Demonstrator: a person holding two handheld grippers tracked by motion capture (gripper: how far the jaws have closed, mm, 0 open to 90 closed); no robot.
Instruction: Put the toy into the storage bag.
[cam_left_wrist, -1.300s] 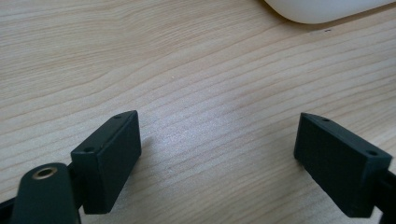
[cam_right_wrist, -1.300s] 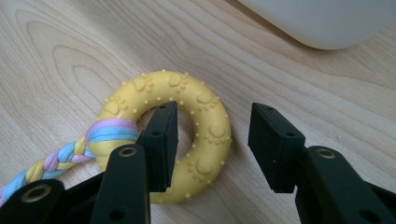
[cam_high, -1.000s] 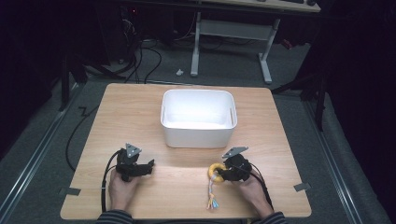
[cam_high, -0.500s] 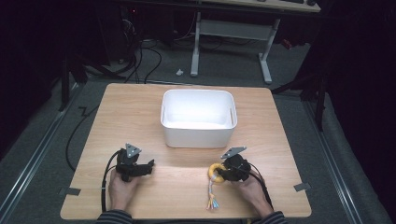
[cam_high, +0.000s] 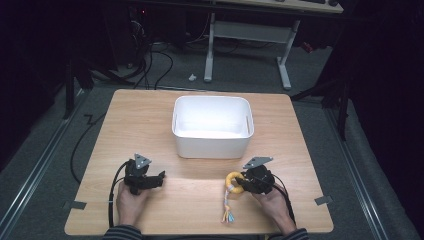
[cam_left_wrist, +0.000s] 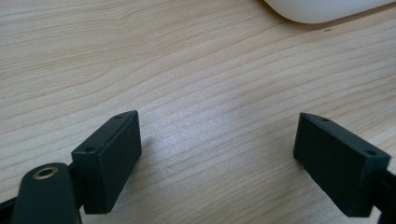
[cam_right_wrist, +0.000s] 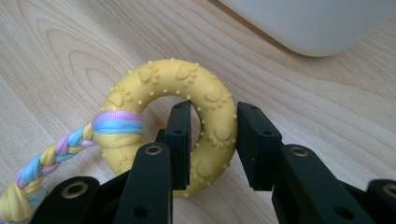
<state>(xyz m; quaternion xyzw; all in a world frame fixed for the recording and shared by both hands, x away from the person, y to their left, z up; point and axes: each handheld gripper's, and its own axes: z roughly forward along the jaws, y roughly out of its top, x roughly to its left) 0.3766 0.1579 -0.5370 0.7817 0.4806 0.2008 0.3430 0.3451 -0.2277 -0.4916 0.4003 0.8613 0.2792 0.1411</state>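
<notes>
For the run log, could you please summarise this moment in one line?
right gripper: shut on yellow ring toy | left gripper: open | white bin: empty

In the right gripper view the white bin (cam_right_wrist: 317, 23) is cut off by the top edge at 1 o'clock, showing one rounded corner. The yellow ring toy (cam_right_wrist: 187, 93) has its near arc hidden behind the right gripper (cam_right_wrist: 212, 144), and its braided tail (cam_right_wrist: 42, 168) leaves the frame at 8 o'clock. In the left gripper view the bin's corner (cam_left_wrist: 322, 9) is cropped at 1 o'clock.
</notes>
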